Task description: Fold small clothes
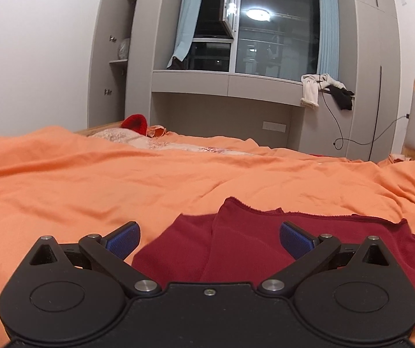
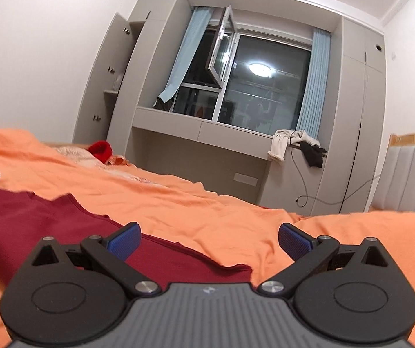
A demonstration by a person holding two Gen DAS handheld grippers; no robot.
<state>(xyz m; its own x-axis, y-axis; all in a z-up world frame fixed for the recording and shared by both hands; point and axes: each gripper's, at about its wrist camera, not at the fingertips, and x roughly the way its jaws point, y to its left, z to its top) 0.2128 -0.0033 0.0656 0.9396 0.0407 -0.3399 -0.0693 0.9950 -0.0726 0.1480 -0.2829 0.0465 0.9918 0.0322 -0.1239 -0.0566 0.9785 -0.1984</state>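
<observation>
No writing can be read. The left gripper (image 1: 209, 238) is spread wide and holds nothing, low over the dark red garment (image 1: 251, 249) lying on the orange bedsheet (image 1: 91, 191). The right gripper (image 2: 209, 239) is also wide and holds nothing; the garment is at its 9 o'clock.

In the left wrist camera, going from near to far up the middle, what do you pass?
Left gripper → dark red garment → orange bedsheet → grey window ledge cabinet → window.
</observation>
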